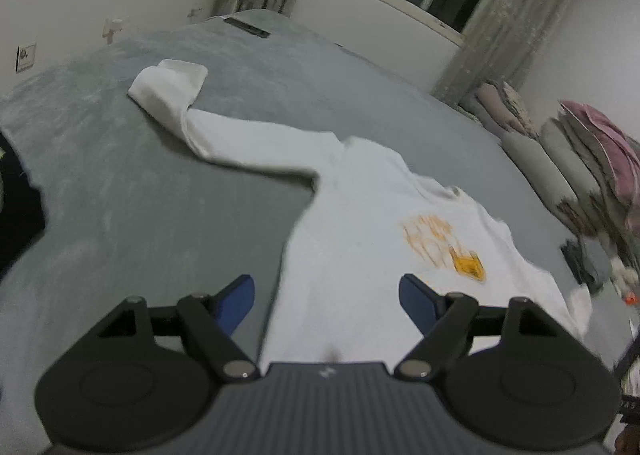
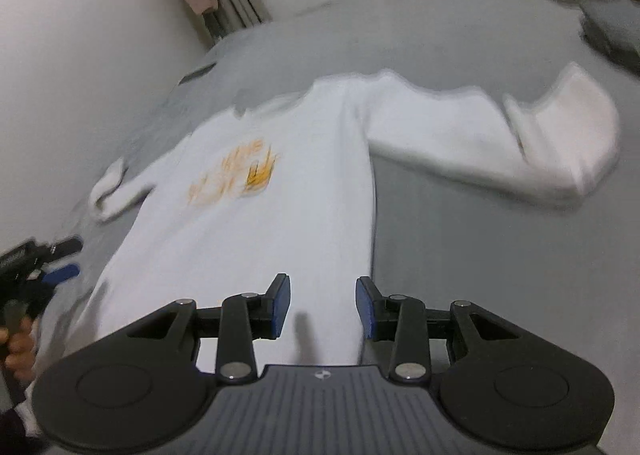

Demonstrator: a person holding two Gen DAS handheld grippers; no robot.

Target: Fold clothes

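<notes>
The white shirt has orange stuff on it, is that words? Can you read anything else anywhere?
Orange print on the white shirt: letter-like marks above a yellow patch, too blurred to read.
Small white logo on the left claw's grey body: a symbol, no readable letters.
Same logo on the right claw: unreadable.
No other text can be read.

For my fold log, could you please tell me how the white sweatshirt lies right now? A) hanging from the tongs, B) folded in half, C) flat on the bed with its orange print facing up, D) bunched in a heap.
C: the white sweatshirt is spread flat on the grey bed, orange print showing, both sleeves out.
</notes>
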